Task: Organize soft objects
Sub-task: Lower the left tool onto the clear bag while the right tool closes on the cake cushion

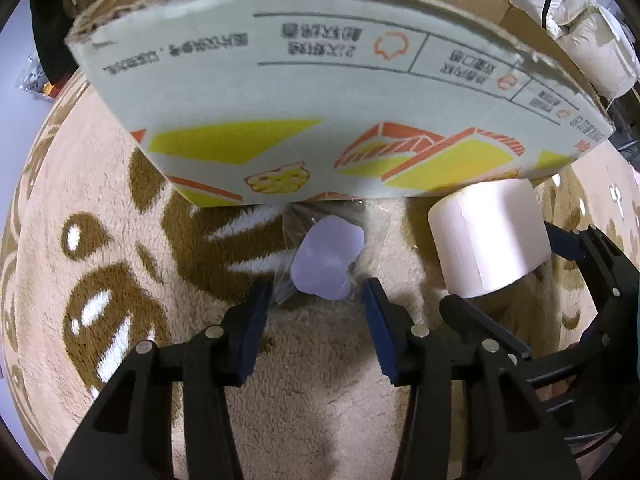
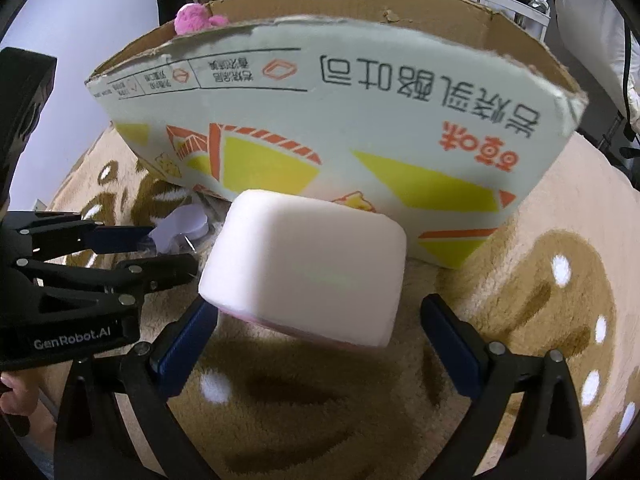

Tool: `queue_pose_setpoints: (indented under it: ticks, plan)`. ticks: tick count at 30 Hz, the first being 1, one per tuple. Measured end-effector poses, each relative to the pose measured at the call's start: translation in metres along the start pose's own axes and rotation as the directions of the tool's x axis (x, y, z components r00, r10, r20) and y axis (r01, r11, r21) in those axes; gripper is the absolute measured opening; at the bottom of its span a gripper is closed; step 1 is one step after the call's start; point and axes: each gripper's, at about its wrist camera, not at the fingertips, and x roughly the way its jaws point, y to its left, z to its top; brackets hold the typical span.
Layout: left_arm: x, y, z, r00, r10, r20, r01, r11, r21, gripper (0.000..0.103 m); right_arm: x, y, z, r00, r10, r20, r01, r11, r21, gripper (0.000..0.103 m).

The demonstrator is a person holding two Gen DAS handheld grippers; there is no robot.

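Against the foot of a printed cardboard box [image 1: 320, 92], on a beige-and-brown plush rug [image 1: 320, 360], two soft things are seen. A small lilac pad [image 1: 328, 262] in a clear wrapper lies just before the box wall, and the left gripper [image 1: 318, 300] is closed about it, its blue pads [image 1: 256, 320] touching the wrapper at either side. A pale pink roll [image 2: 304, 272] is found just to its right, close to the box wall, between the spread jaws of the right gripper [image 2: 320, 332]; whether its pads press on it cannot be told. Both grippers are crowded side by side. The box's torn upper edge stands open, with a pink plush [image 2: 192, 18] showing at its far left corner. Bare rug is left open to the right of the roll.
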Motion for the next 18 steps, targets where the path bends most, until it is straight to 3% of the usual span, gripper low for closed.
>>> queue_pose_setpoints:
  ticks: [11,18]
  plan:
    - [-0.02,0.001,-0.01,0.999,0.031,0.02,-0.031,1.0,0.006,0.046,-0.011,-0.002,-0.002,0.999,0.05,0.006,-0.05,0.999,-0.007,0.091]
    - [-0.044,-0.005,-0.029,0.997,0.053,0.058,-0.053,0.999,-0.005,0.046,-0.029,-0.006,0.0,0.999,0.036,0.009,-0.036,0.999,-0.03,0.061]
